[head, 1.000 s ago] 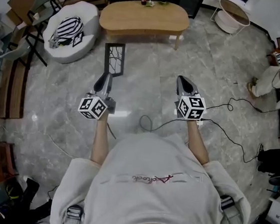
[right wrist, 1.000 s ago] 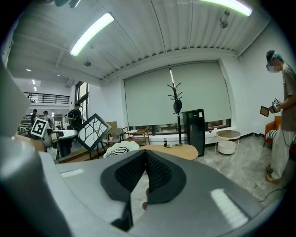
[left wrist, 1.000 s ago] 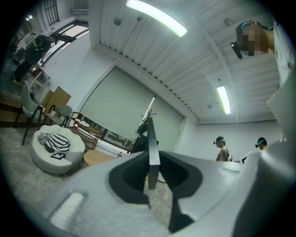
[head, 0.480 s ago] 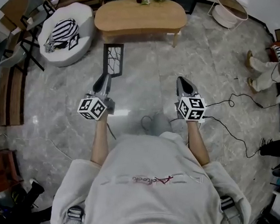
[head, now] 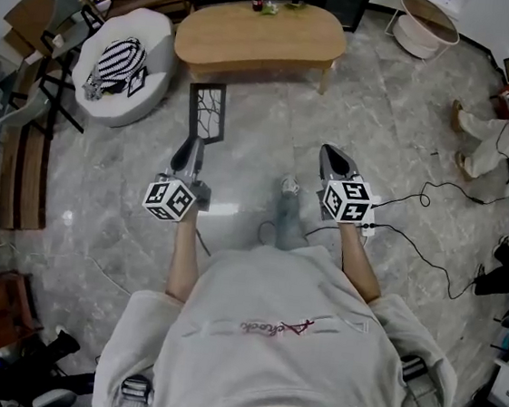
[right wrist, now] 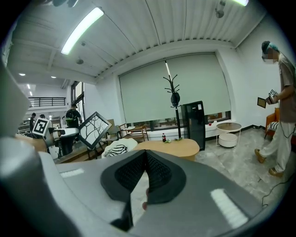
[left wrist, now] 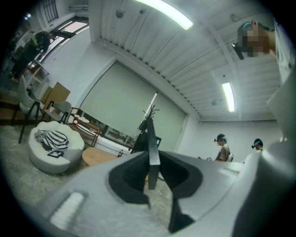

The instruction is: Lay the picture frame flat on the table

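A room with a glossy grey marble floor (head: 274,109) is shown from above. An oval wooden table (head: 260,33) stands at the far side, bare except for a small bottle (head: 257,0) and some bits at its far edge. A white round pouf (head: 159,37) with a striped cushion is placed to its left.

The picture frame (head: 208,109) is held upright in the air on the near side of the table, well apart from it. It is gripped at its lower edge by the left gripper (head: 192,142), whose jaws are clamped narrowly on it. The right gripper (head: 330,152) is held beside it to the right, jaws closed together on nothing.

In the left gripper view the frame is seen only edge-on (a thin dark strip between the pads). Its face, a drawing of bare branches, is shown in the right gripper view, along with a coat stand (right wrist: 172,99), a black cabinet (right wrist: 193,121) and a standing person (right wrist: 283,111) at the far right.
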### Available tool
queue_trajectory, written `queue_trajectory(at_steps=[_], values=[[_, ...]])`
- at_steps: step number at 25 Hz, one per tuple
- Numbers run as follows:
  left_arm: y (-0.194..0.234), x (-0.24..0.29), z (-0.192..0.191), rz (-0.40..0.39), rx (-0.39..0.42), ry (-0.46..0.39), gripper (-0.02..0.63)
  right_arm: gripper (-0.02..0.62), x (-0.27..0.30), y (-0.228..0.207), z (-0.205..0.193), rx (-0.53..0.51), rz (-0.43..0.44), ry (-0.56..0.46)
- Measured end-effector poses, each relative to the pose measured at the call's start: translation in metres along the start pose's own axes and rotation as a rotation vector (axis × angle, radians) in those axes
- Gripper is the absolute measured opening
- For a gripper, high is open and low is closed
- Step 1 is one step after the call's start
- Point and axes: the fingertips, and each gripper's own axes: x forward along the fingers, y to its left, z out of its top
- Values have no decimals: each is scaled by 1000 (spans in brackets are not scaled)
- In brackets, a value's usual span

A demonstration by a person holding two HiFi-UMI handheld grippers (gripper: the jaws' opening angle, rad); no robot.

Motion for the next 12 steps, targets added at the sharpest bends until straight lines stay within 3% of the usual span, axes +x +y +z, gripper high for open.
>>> queue_trajectory(at_steps=[12], values=[[28, 91, 10, -1, 9, -1, 67, 3, 82, -49, 30, 2, 10, 3]])
